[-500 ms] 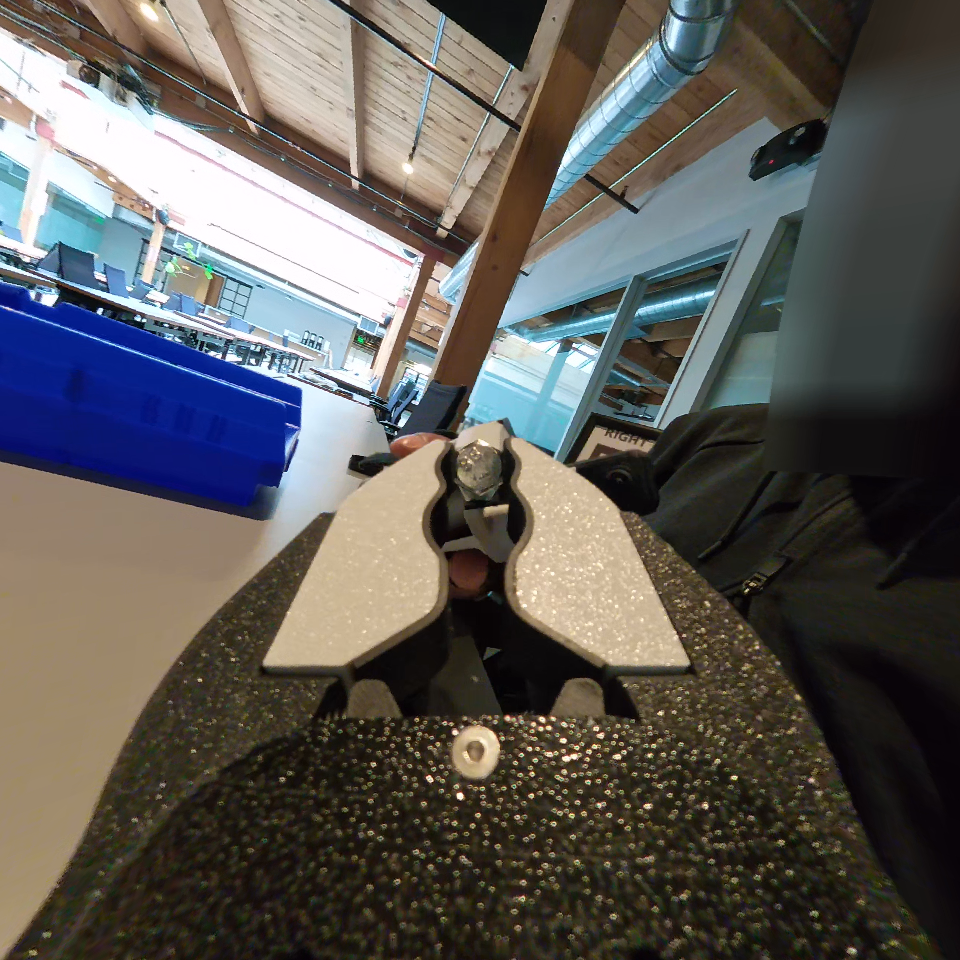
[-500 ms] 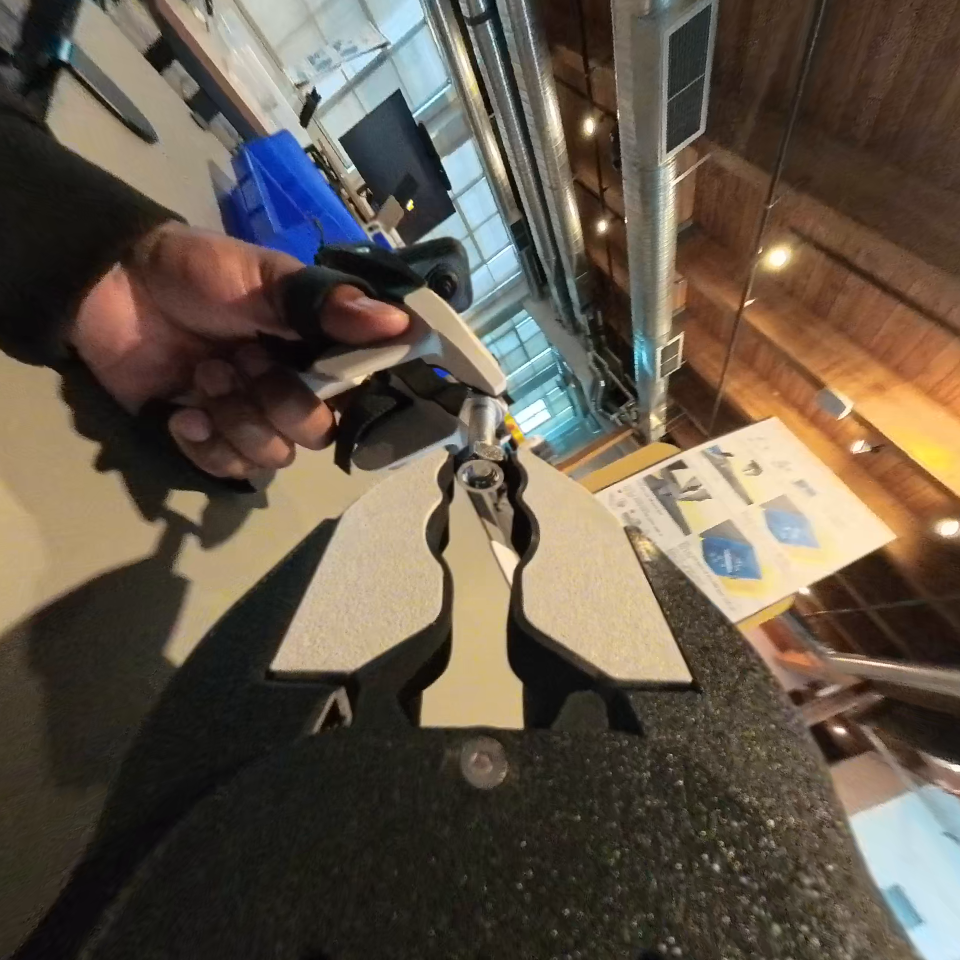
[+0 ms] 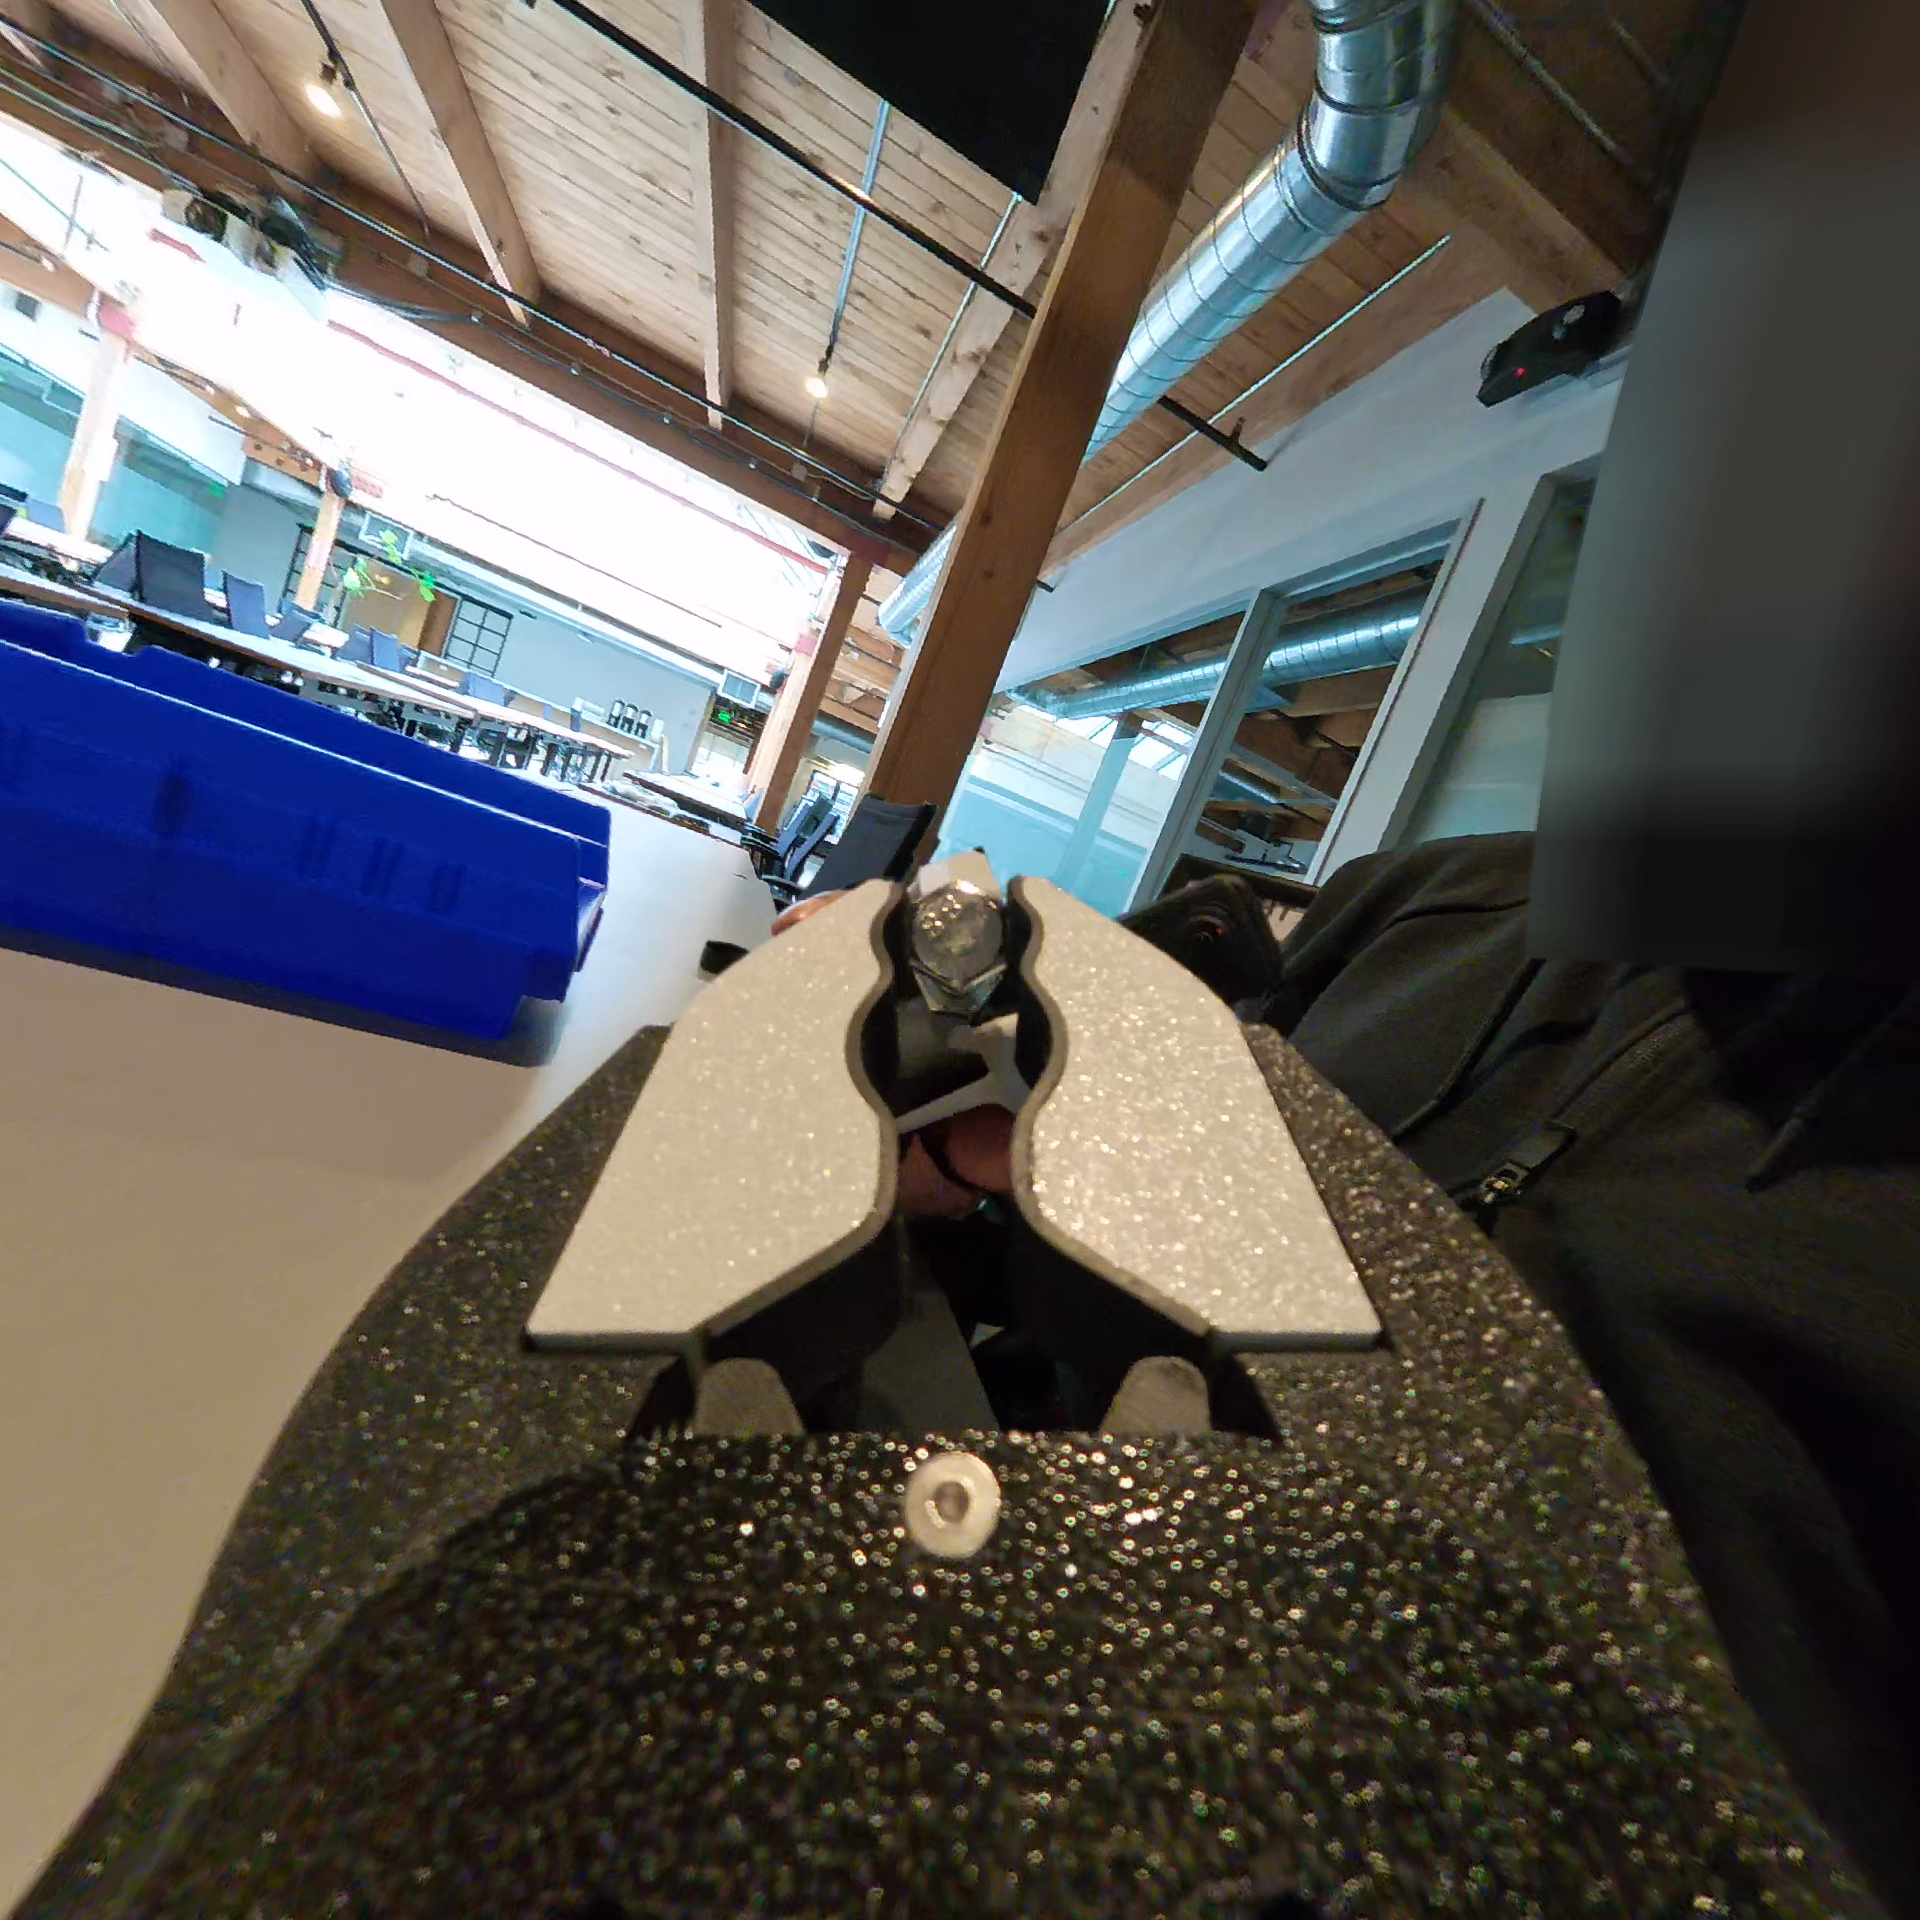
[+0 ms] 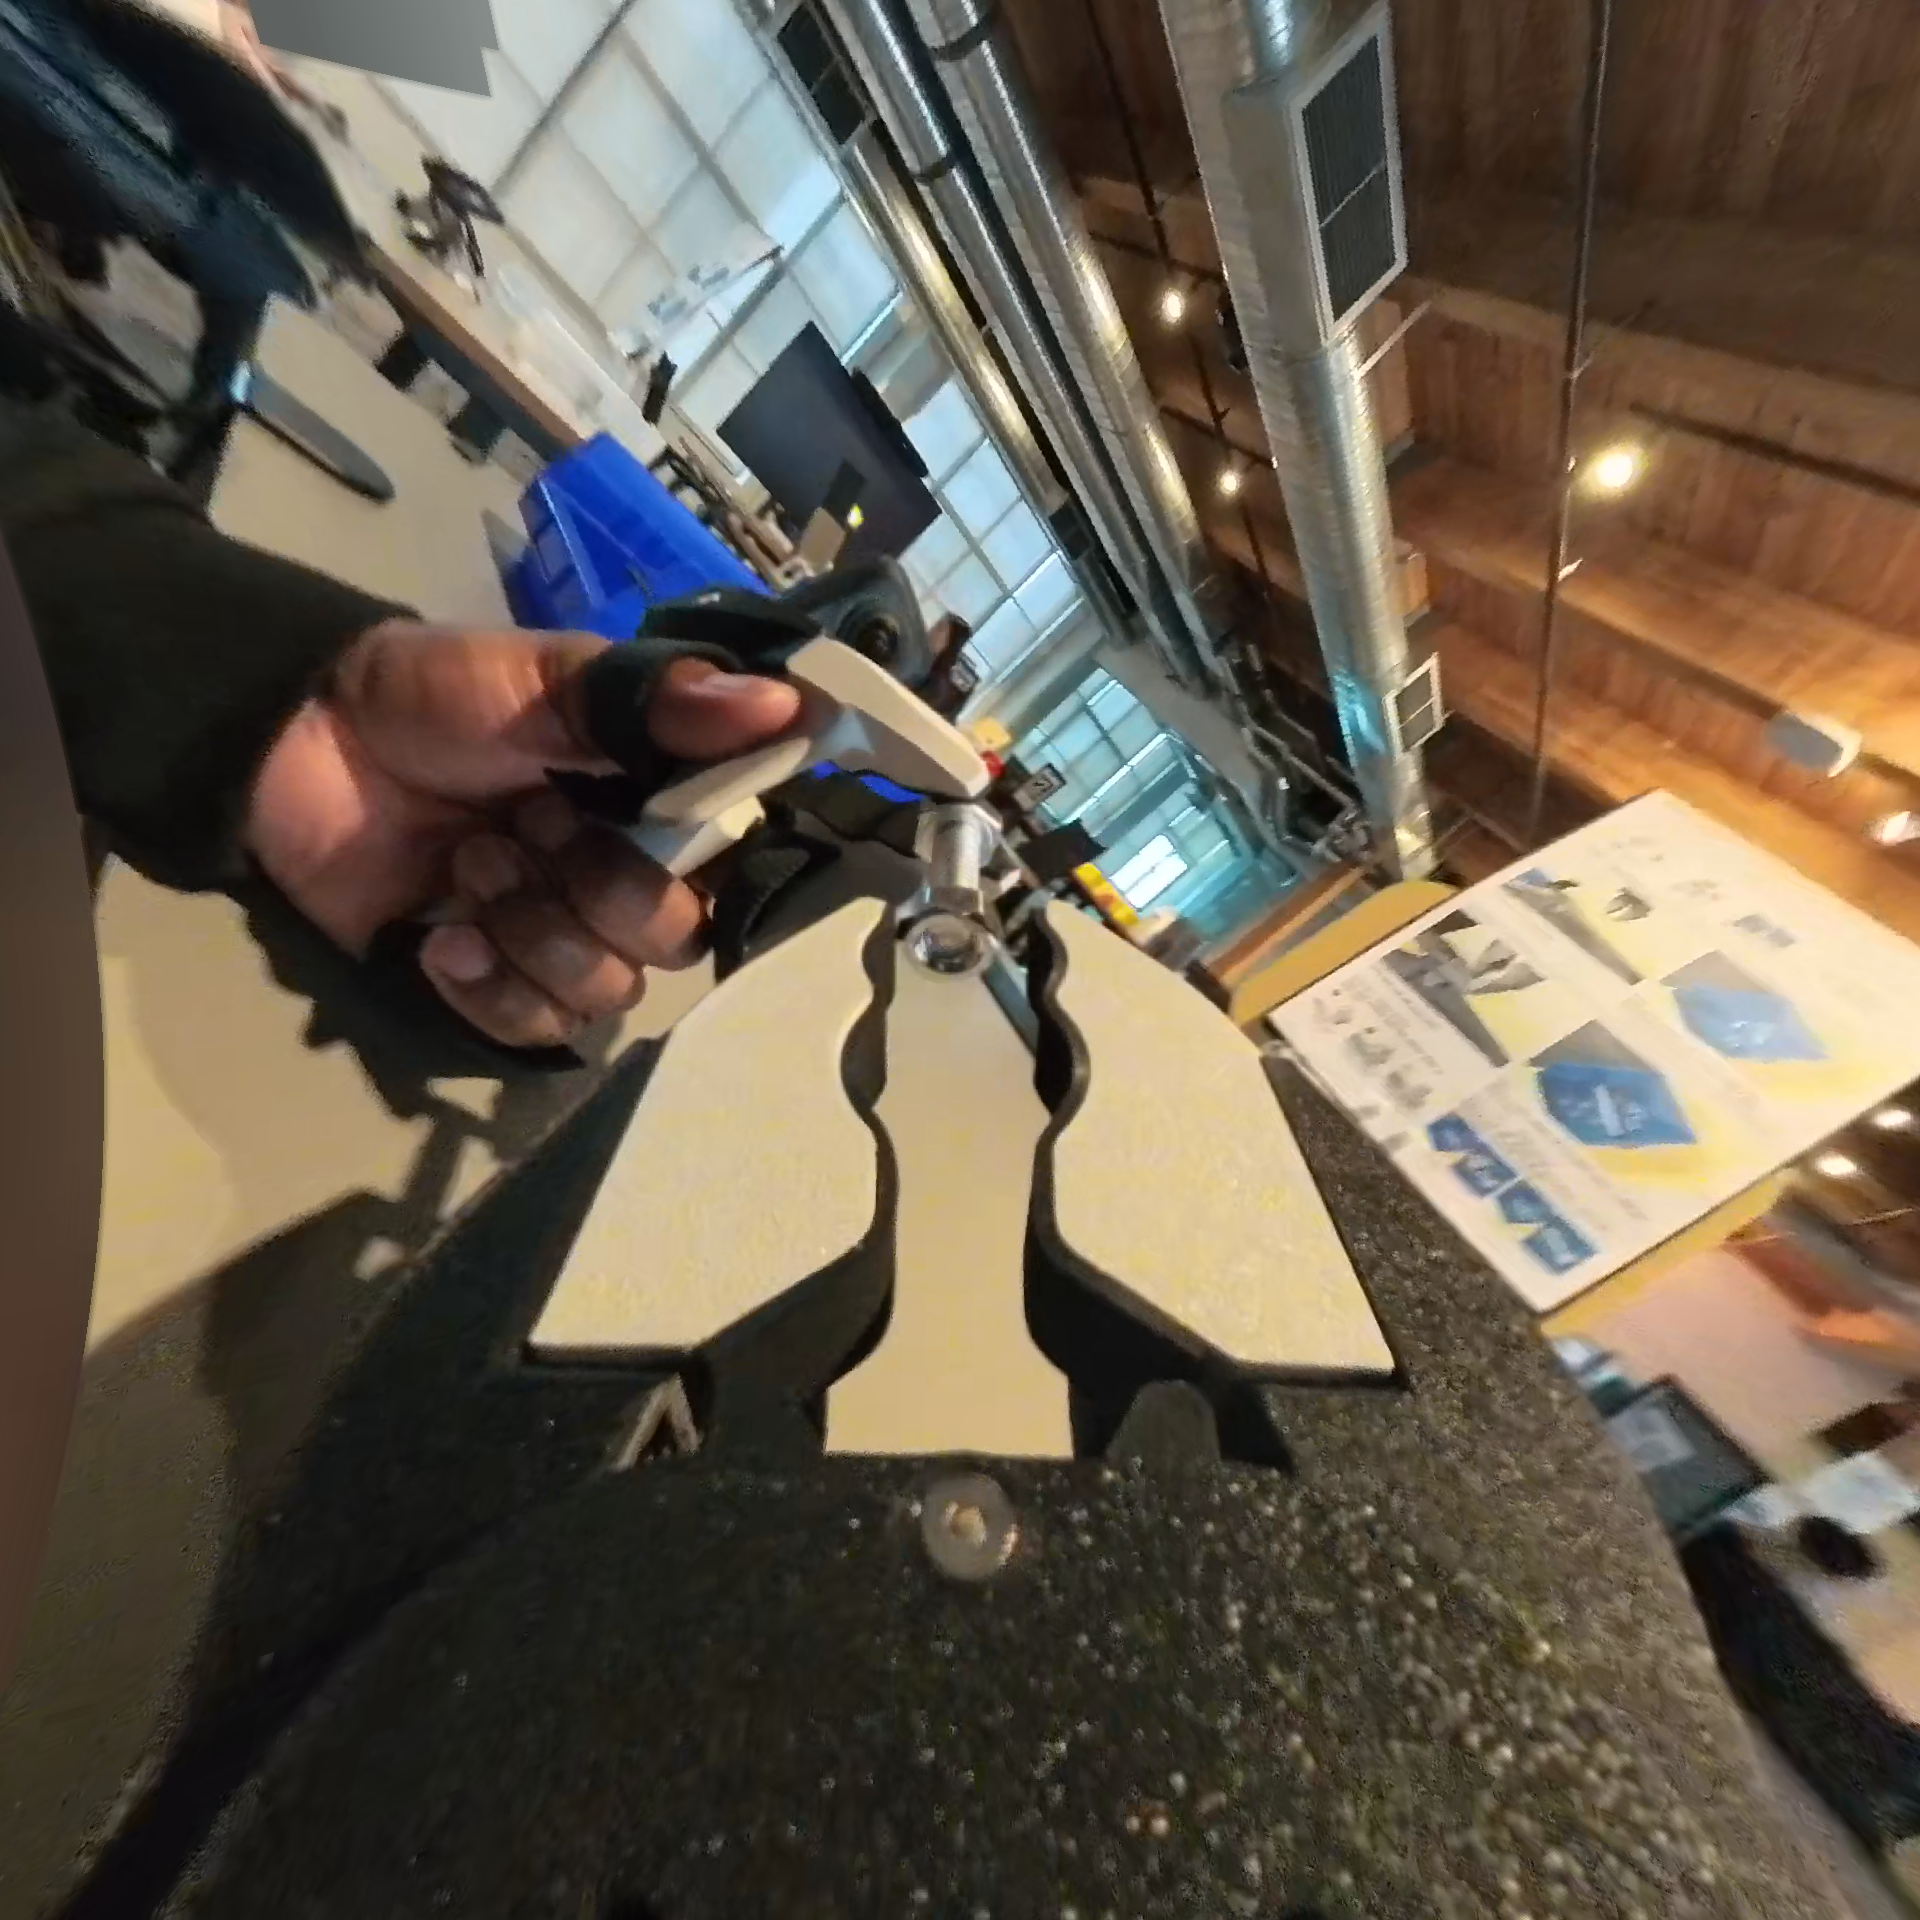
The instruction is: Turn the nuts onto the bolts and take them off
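- Bolt (image 3: 956, 935) sits between the tips of the left gripper (image 3: 954, 940), head toward the camera.
- Nut (image 4: 943, 945) sits on the bolt's far end, between the tips of the right gripper (image 4: 961, 940).
- The two grippers face each other, tip to tip, above the table (image 3: 208, 1195).
- Bin (image 3: 291, 862) stands on the table, left of the left gripper and behind it.
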A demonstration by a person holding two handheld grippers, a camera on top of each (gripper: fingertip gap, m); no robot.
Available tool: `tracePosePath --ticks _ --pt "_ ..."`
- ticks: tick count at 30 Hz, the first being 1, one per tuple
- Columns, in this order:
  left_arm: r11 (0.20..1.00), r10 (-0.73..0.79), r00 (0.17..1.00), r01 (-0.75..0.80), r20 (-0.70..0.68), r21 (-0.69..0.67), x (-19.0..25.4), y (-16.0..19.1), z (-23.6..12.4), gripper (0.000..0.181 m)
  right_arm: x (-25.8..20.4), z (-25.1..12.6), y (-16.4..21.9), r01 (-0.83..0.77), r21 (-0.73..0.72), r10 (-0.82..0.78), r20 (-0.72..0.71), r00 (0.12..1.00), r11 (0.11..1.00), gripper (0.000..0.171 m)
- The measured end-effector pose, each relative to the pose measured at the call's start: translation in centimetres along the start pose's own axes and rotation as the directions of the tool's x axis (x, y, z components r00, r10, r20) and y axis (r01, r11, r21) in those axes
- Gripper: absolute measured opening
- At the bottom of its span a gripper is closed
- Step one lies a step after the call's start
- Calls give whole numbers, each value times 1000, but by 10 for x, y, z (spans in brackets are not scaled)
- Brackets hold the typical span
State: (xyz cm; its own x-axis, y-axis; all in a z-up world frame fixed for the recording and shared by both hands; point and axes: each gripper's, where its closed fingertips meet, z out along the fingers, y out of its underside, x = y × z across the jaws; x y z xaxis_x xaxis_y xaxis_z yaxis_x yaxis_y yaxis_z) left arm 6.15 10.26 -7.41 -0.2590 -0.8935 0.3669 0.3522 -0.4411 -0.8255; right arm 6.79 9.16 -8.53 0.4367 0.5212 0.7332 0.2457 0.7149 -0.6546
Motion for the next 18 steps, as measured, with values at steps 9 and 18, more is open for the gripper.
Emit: tracePosePath --ticks 9,18 --pt "996 84 995 -83 48 -15 0 1 2 17 6 0 5 -503 25 492 174 853 864 30" --pt "991 133 989 -134 57 6 3 -4 1 17 -7 1 4 -726 -60 695 355 625 685 33"
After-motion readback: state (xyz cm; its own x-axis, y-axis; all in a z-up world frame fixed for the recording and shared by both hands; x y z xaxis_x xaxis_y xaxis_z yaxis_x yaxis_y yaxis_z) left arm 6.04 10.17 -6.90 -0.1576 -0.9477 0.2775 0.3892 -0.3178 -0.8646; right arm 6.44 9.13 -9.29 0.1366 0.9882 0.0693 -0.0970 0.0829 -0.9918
